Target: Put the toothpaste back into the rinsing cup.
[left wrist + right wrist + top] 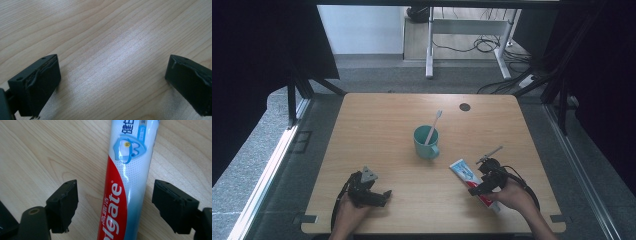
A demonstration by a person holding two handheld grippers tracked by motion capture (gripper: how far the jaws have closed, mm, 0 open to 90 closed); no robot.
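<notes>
The toothpaste tube (125, 182) lies flat on the wooden table (377, 130), near the front right corner, and the right gripper (113, 205) sits right over it with its jaws wide apart, one on each side of the tube and neither touching it. The right gripper view gives the close look: a white tube with a red band running along its length, white lettering on the red, a blue shield emblem with a tooth higher up, and a pale blue fade along one edge. From the high view the tube (469, 179) reads as a slim white-and-red strip lying at a slant, its far end pointing toward the cup, its near end hidden under the right gripper (484, 182) and the hand that holds it.

That high view adds what the close one leaves out: a teal cup (426, 142) with a handle stands mid-table, and a toothbrush (433, 127) leans in it, head up. Over at the front left, the left gripper (374, 192) rests low by the table edge. The left gripper view shows its jaws spread far apart over bare wood grain, the left gripper (112, 80) gripping nothing.
</notes>
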